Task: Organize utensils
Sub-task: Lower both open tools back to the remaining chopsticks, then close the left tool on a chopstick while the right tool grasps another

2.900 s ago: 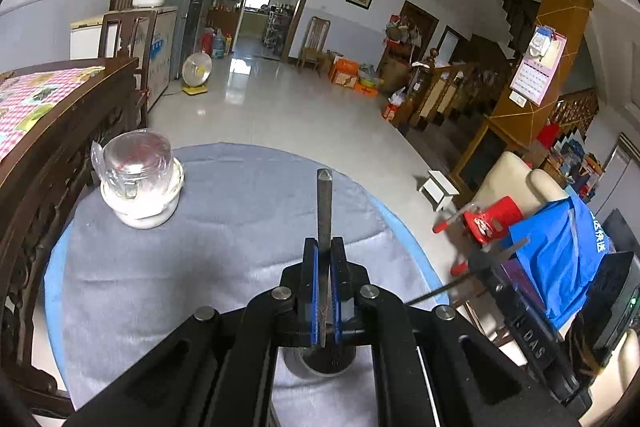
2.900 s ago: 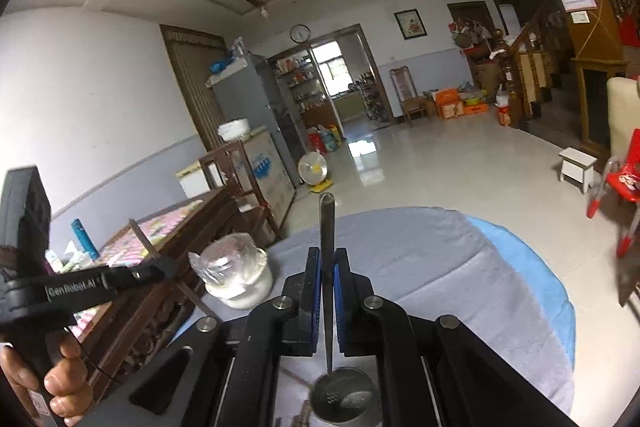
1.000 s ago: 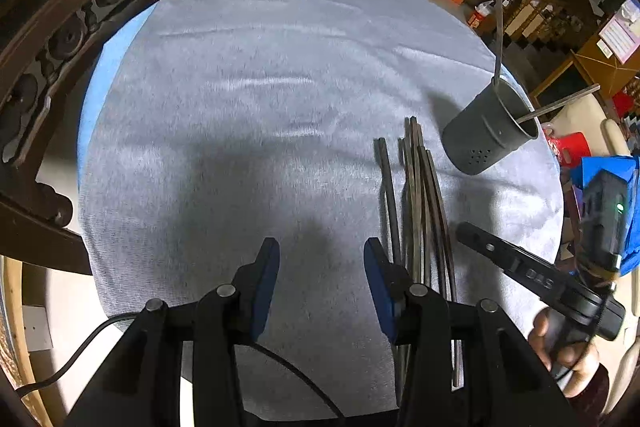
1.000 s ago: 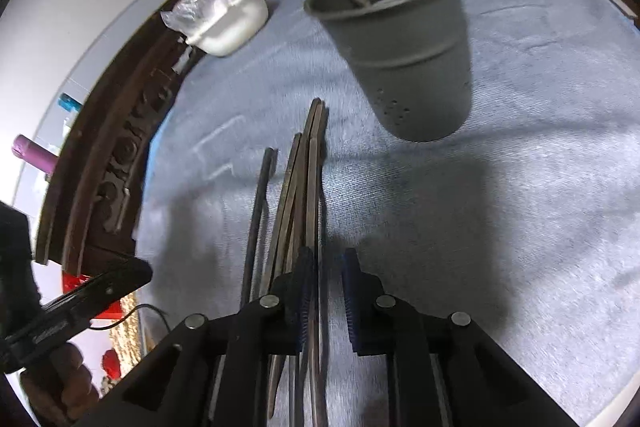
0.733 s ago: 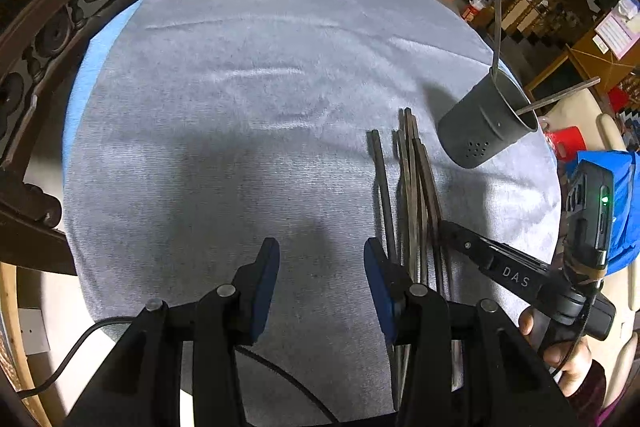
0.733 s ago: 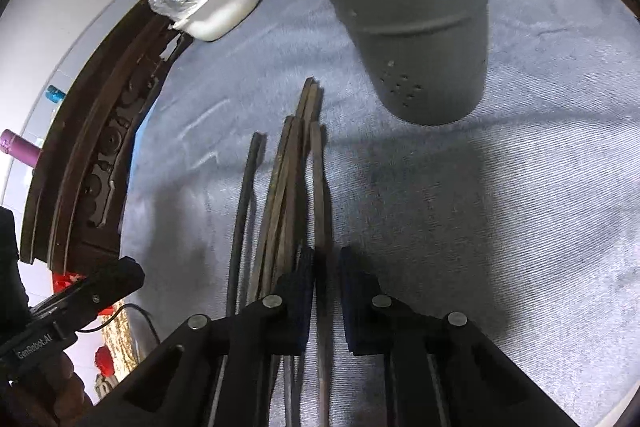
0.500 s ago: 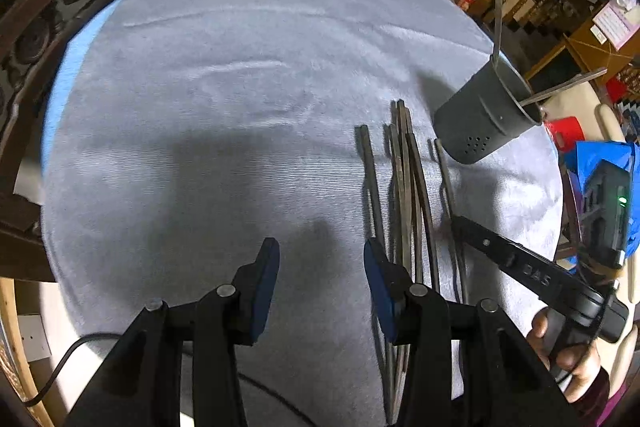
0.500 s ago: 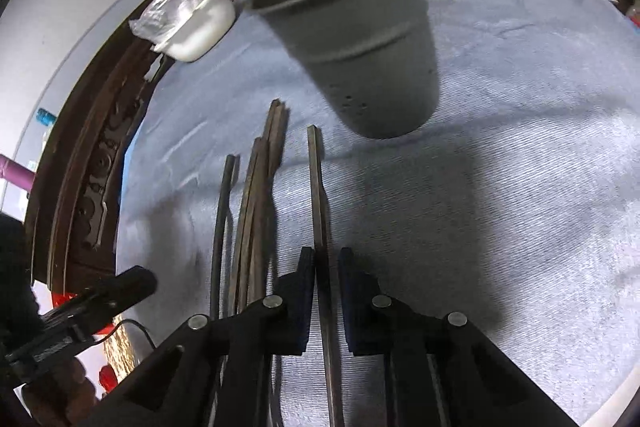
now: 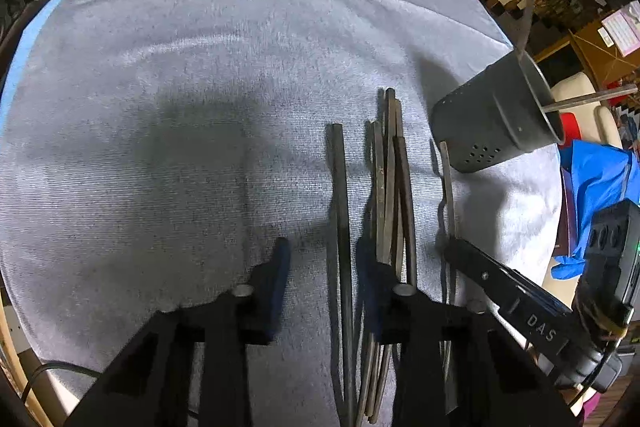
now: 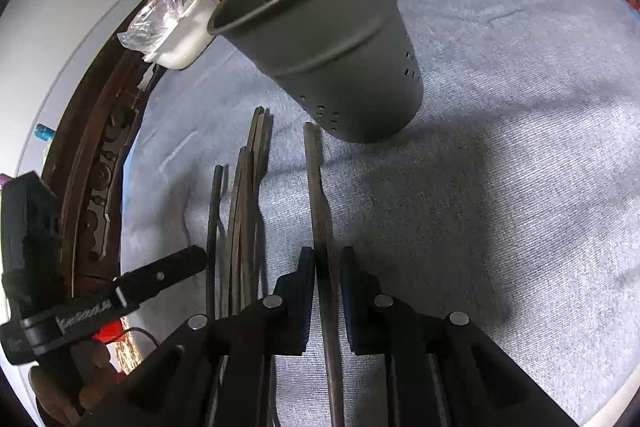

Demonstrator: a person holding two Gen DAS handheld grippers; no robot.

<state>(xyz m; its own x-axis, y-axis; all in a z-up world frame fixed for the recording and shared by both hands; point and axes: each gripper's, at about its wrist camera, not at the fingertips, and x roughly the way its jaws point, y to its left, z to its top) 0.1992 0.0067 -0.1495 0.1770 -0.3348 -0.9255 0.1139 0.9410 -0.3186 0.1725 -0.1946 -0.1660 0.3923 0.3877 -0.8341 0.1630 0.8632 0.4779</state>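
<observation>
A dark grey perforated holder cup stands on the grey tablecloth with two chopsticks in it; it also shows in the right wrist view. Several dark chopsticks lie bundled on the cloth. One single chopstick lies apart, between the fingers of my open left gripper. My right gripper is shut on another chopstick, lifted a little off the cloth and pointing at the cup's base. The bundle also shows in the right wrist view.
A white bowl covered in plastic film stands at the table's far side by a dark carved wooden rail. The grey cloth covers the round table. A blue cloth lies off the right edge.
My left gripper has moved forward and right until its open fingers straddle the single chopstick. My right gripper has closed on one chopstick and drawn it away from the bundle toward the cup.
</observation>
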